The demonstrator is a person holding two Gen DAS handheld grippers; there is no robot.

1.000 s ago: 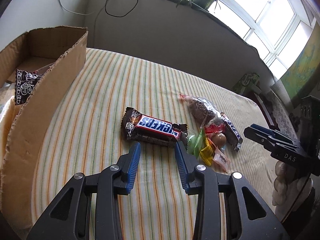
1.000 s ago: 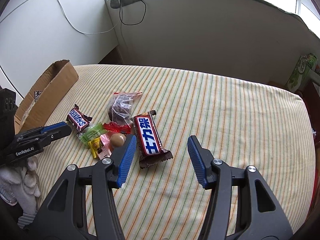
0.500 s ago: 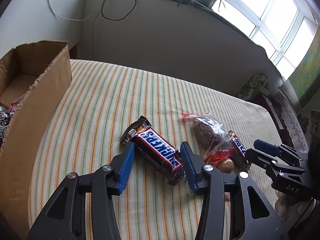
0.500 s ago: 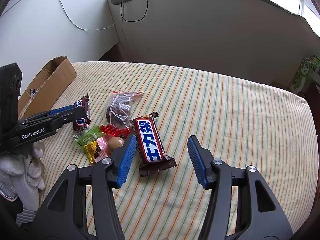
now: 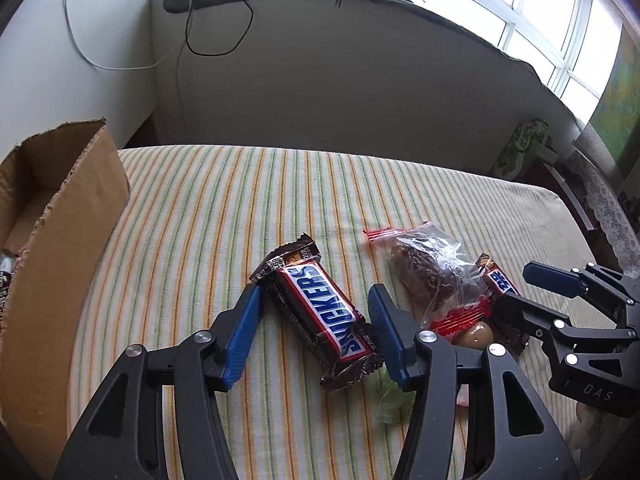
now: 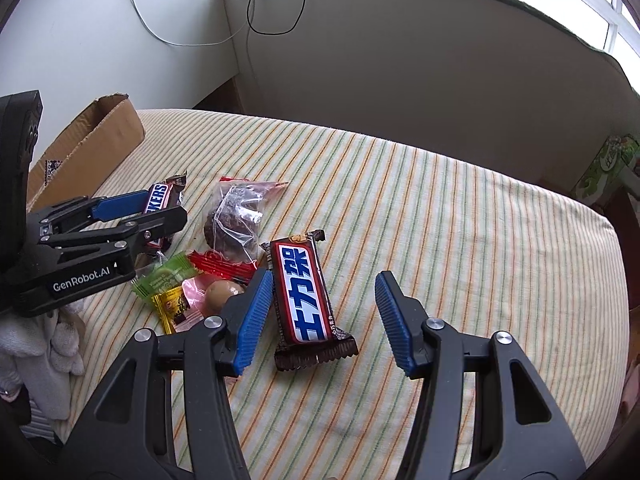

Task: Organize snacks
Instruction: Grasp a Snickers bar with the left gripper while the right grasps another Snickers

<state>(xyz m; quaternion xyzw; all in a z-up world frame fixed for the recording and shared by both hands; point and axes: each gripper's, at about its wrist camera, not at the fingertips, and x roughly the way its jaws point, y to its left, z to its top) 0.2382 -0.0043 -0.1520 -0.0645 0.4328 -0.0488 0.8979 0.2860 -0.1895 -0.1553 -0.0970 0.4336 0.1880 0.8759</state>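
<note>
A Snickers bar (image 5: 320, 312) lies on the striped cloth (image 5: 224, 208) between the open jaws of my left gripper (image 5: 312, 334), which straddles it without touching. A second bar with Chinese print (image 6: 304, 300) lies between the open jaws of my right gripper (image 6: 320, 320), close to the left finger. A clear bag of brown snacks (image 5: 432, 276) and several small candies (image 6: 176, 292) lie between the two bars. The left gripper also shows in the right wrist view (image 6: 136, 216), the right gripper in the left wrist view (image 5: 532, 292).
A cardboard box (image 5: 52, 264) stands at the left edge of the bed, with a dark packet (image 6: 52, 166) inside. A grey padded wall (image 5: 360, 92) runs behind. A green carton (image 6: 604, 168) sits off the far right corner.
My left gripper has moved forward and turned, so the Snickers bar now lies between its jaws. My right gripper has moved closer to the Chinese-print bar.
</note>
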